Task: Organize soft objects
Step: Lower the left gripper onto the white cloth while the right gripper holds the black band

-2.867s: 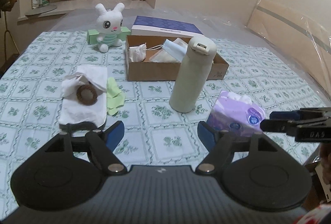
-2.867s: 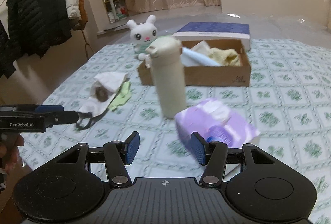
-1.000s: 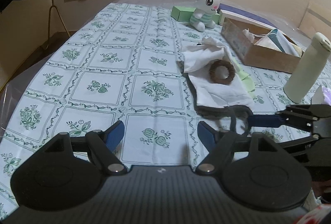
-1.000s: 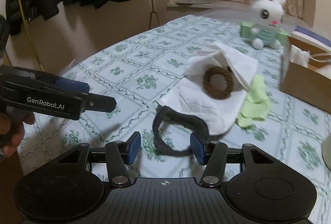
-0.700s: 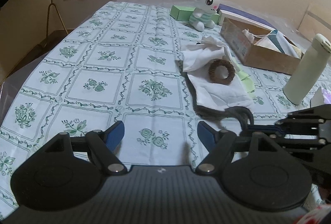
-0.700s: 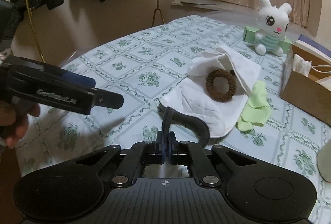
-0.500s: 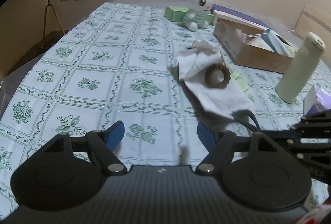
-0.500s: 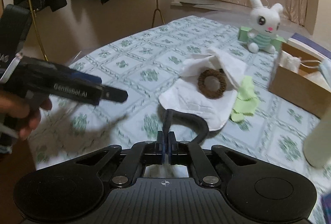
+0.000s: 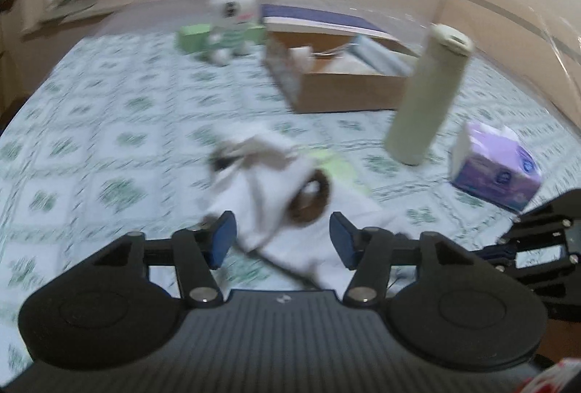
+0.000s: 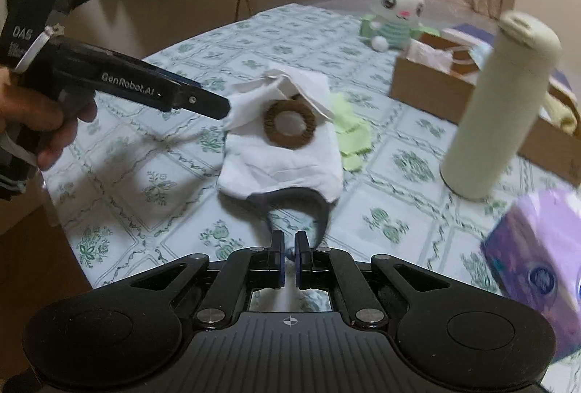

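Observation:
A white cloth [image 10: 279, 164] lies on the patterned tablecloth with a brown ring-shaped hair tie [image 10: 288, 124] on top. A dark band [image 10: 294, 198] loops out from its near edge. My right gripper [image 10: 288, 256] is shut on that band. My left gripper [image 9: 282, 240] hovers low over the cloth, jaws closing, with cloth and hair tie between the blue pads [image 9: 223, 238]. In the right wrist view its tip [image 10: 216, 108] meets the cloth's far-left corner. A light green cloth [image 10: 348, 128] peeks out beside the white one.
A cardboard box [image 10: 428, 84] with soft items stands at the back right, and a white plush bunny [image 10: 395, 11] behind it. A tall cream bottle [image 10: 497, 109] stands upright right of the cloth. A purple tissue pack [image 10: 537, 258] lies near right.
My right gripper shut on the dark band and drew it toward me. My left gripper swung over the white cloth and its jaws narrowed. Both views turned toward the box and bottle.

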The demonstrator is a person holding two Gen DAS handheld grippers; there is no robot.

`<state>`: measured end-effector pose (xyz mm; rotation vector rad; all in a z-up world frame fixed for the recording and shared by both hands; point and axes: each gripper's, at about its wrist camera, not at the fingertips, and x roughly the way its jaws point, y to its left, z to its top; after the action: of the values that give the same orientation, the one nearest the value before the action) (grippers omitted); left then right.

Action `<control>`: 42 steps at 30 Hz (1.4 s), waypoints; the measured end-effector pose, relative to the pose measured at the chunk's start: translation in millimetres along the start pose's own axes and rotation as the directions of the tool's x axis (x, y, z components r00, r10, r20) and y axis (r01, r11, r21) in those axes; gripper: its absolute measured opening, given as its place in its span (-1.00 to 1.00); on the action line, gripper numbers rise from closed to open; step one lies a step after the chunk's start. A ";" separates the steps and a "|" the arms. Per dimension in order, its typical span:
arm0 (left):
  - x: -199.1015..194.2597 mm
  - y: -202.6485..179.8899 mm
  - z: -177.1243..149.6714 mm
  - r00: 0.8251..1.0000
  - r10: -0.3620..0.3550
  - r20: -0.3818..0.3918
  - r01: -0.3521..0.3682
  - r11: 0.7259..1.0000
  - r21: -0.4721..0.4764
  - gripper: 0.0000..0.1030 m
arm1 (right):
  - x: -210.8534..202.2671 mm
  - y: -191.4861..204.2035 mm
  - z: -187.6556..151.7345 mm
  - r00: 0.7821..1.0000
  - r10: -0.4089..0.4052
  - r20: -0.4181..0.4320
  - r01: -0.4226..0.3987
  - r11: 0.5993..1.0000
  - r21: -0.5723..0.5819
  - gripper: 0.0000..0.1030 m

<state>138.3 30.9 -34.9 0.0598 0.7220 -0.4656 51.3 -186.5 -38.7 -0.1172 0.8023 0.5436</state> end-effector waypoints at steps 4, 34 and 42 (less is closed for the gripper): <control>15.9 -14.9 9.3 1.000 0.026 -0.003 -0.026 0.997 0.073 -0.07 | -4.0 -7.6 -1.8 1.000 0.012 0.011 -0.012 1.000 0.023 -0.73; 66.4 -11.2 35.2 0.997 0.036 0.075 -0.079 0.701 0.709 0.17 | 17.8 -32.4 10.4 0.999 0.026 0.040 -0.031 0.991 0.128 -0.15; 80.5 -4.1 37.5 0.998 0.058 -0.024 -0.024 0.704 0.710 -0.80 | 19.0 -31.5 20.1 0.999 0.011 0.049 -0.016 0.993 0.115 -0.15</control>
<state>212.4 -12.1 -58.4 0.8267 0.5441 -0.6841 91.0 -199.6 -41.4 0.0079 0.7865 0.5099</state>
